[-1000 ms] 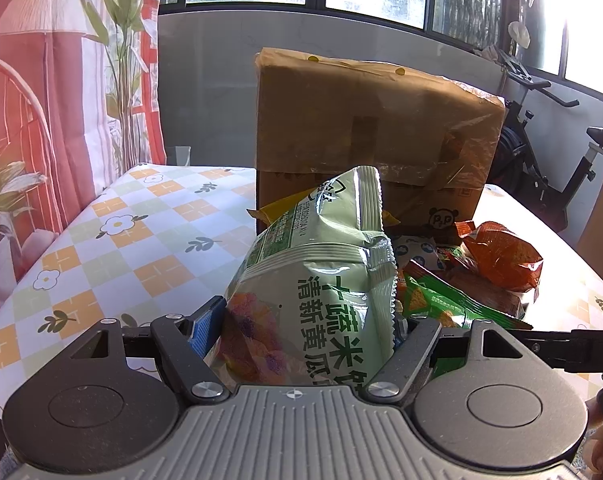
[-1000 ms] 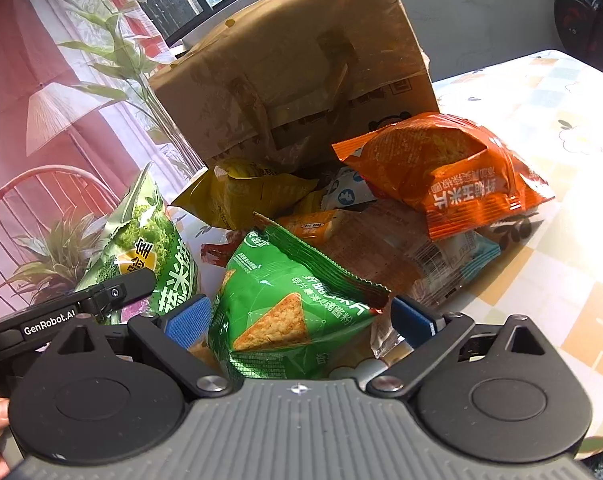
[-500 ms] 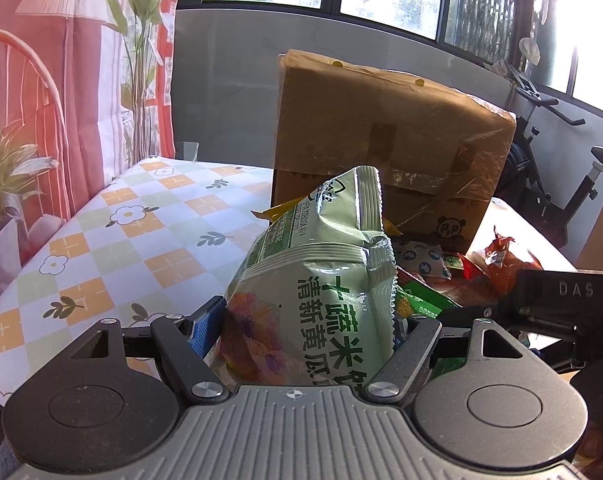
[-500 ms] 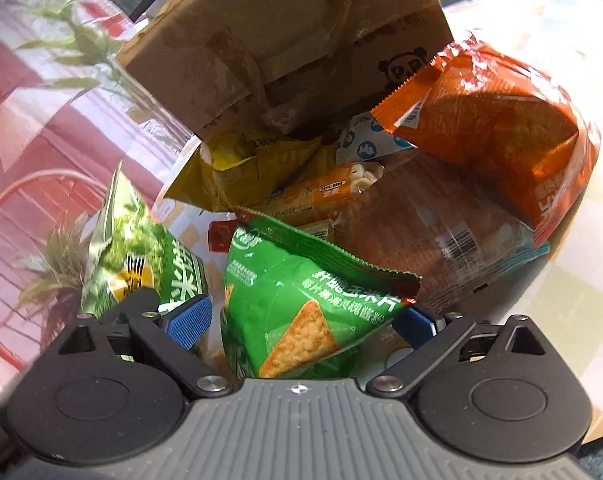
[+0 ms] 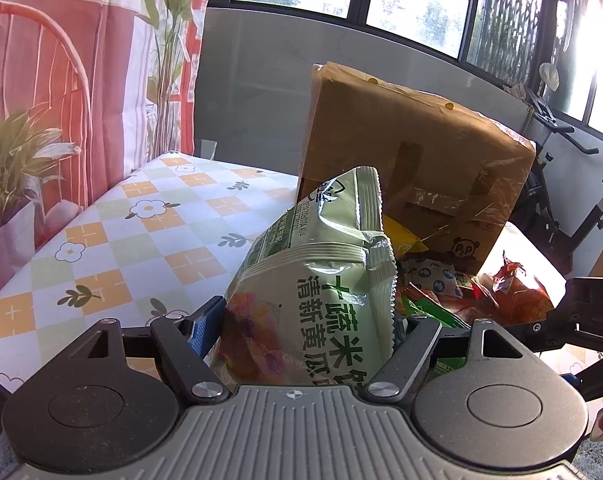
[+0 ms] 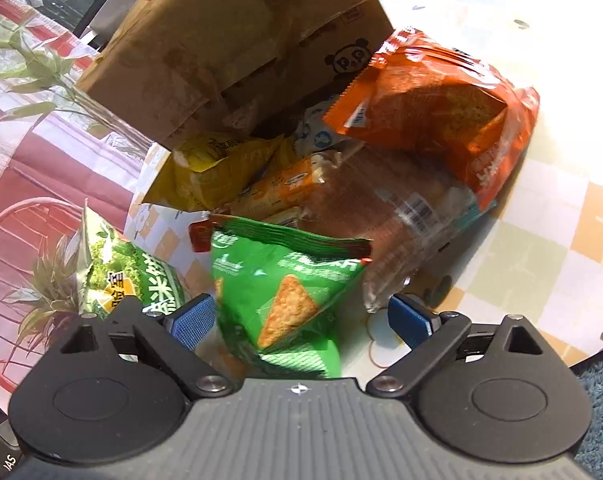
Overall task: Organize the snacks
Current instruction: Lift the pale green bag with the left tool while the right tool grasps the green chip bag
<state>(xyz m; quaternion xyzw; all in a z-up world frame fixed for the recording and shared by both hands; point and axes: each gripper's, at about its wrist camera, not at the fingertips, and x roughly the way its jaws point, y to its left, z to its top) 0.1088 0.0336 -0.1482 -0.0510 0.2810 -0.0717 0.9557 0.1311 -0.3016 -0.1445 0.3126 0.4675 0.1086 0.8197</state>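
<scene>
My left gripper [image 5: 307, 330] is shut on a pale green snack bag [image 5: 321, 292] and holds it upright above the checked tablecloth [image 5: 141, 236]. That bag also shows at the left of the right wrist view [image 6: 129, 280]. My right gripper [image 6: 301, 316] is open; a bright green chip bag [image 6: 285, 292] stands between its blue pads [image 6: 191, 318] without being pinched. Behind lie an orange bag [image 6: 441, 112], a yellow bag [image 6: 217, 172], a clear-wrapped brown pack [image 6: 397, 208] and a biscuit pack [image 6: 285, 184].
A tall cardboard box [image 5: 413, 160] stands behind the snack pile, also in the right wrist view [image 6: 237, 40]. An exercise bike [image 5: 561, 208] is at the far right. A pink curtain and a plant [image 5: 17, 168] are past the table's left edge.
My right gripper has risen and tilted down over the pile, and its jaws have opened wider around the green chip bag. My left gripper has drifted left and back, still holding its bag.
</scene>
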